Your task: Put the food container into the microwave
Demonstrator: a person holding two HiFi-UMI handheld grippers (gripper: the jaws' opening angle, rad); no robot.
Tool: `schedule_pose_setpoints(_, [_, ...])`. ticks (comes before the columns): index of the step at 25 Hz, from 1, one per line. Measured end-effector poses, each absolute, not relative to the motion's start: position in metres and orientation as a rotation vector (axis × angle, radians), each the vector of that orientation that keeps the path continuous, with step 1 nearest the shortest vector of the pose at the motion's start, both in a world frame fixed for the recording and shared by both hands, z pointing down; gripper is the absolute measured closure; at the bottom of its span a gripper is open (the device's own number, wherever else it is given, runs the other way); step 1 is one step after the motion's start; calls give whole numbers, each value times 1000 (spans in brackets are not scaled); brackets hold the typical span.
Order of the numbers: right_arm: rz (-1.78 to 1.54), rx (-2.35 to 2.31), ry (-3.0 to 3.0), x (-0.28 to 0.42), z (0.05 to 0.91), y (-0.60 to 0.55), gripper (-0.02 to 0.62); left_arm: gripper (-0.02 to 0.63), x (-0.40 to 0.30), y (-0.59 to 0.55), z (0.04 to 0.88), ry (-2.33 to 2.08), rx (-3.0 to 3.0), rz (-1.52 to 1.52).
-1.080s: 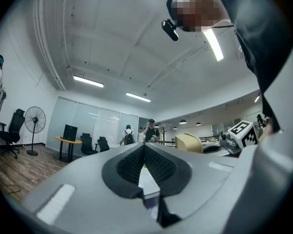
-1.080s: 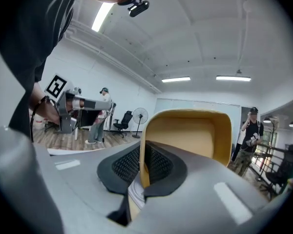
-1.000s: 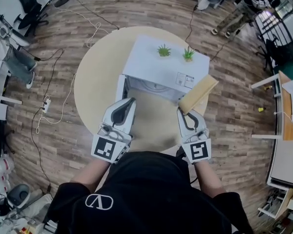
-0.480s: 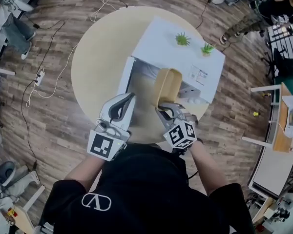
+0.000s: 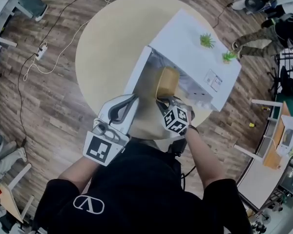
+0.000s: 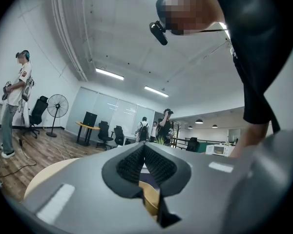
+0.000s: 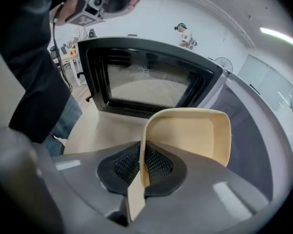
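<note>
A white microwave stands on a round beige table, its door swung open to the left. My right gripper is shut on the rim of a beige food container, holding it on edge right at the microwave's mouth. In the right gripper view the container rises from the right gripper, with the door's mesh window behind it. My left gripper hovers just left of the container, shut and holding nothing. The left gripper points up into the room.
Two small green plants sit on the microwave's top. Cables trail across the wooden floor at the left. Desks and chairs stand at the right edge. Other people are in the room, away from the table.
My right gripper has carried the container from the microwave's right side leftward to its open front. The left gripper has stayed in place, shut.
</note>
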State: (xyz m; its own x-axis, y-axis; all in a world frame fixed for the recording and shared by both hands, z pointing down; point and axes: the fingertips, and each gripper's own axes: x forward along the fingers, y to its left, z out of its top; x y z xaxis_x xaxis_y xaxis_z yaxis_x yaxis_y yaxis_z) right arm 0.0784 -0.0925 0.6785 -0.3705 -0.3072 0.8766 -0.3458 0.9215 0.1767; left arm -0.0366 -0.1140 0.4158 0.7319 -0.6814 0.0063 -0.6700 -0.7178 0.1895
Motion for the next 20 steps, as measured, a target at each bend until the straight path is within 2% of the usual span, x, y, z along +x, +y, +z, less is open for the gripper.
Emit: schedule_pose_setpoints(20, [107,820,-1536,171,731,-226,583,606,-48,-98,441,-1060,2673,-54])
